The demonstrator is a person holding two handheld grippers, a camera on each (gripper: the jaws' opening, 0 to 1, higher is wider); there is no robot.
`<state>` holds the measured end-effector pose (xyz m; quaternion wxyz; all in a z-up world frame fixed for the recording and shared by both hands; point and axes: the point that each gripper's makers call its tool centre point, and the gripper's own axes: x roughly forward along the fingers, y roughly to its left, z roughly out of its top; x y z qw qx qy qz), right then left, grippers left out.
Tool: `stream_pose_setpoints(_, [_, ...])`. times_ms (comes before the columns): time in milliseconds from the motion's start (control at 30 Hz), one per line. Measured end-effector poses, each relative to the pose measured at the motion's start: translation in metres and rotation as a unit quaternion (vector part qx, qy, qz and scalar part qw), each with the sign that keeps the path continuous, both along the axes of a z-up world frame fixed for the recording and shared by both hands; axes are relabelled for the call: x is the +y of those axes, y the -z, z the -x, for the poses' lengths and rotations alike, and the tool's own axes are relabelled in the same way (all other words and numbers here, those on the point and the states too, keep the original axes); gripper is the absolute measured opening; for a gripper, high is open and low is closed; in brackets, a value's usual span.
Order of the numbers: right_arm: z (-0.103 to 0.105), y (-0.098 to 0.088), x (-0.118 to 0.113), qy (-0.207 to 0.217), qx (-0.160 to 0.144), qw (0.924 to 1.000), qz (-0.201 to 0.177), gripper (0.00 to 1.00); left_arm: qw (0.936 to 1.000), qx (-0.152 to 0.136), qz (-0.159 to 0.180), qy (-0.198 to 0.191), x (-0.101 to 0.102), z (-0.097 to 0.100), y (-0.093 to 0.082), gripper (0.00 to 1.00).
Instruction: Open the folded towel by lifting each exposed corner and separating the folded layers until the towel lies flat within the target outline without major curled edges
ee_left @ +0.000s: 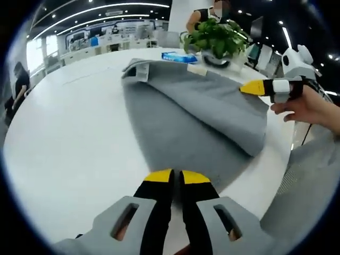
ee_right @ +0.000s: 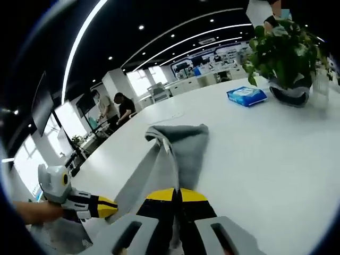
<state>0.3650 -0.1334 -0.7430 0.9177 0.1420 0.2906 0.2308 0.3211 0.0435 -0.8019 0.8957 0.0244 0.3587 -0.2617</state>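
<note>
both tongs, left tongs and right tongs, are clenched on edges of the grey towel, part-unfolded on the white tabletop. uneven pulling could likely slip a pinch, letting the layer curl back.

- In the left gripper view, the left gripper rises from the bottom edge, its two yellow-tipped black jaws drawn close together with just a thin slit between them, the tips at the near edge of the grey towel.
- In the same view the right gripper comes in from the right, its yellow tip touching the towel's far side; a hand grips its body.
- In the right gripper view, the right gripper has its jaws pressed together on the towel's edge.
- The left gripper enters there from the lower left, yellow tip at the cloth, held by a hand.
</note>
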Motion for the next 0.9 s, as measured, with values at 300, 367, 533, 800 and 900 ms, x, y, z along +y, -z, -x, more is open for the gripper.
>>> stream_pose_setpoints(300, [0.001,-0.006,-0.036,0.045,0.005,0.999,-0.008,0.0,1.0,0.003,0.004,-0.003,0.0,0.0,0.0,0.04])
stream_pose_setpoints(367, [0.002,-0.006,-0.043,0.057,0.007,0.9983,-0.014,0.0,0.9999,0.005,0.008,-0.006,0.001,0.0,0.001,0.04])
stream_pose_setpoints(533, [0.003,-0.008,-0.059,0.083,0.009,0.9963,-0.018,0.0,0.9998,0.008,0.014,-0.009,0.001,0.0,0.001,0.04])
stream_pose_setpoints(800, [0.01,0.005,-0.072,0.119,0.044,0.9918,-0.016,0.0,0.9997,0.012,0.019,-0.012,0.001,0.0,0.001,0.04])
stream_pose_setpoints(900, [0.012,0.008,-0.074,0.124,0.05,0.991,-0.008,0.0,0.9995,0.016,0.024,-0.016,0.001,0.0,0.001,0.04])
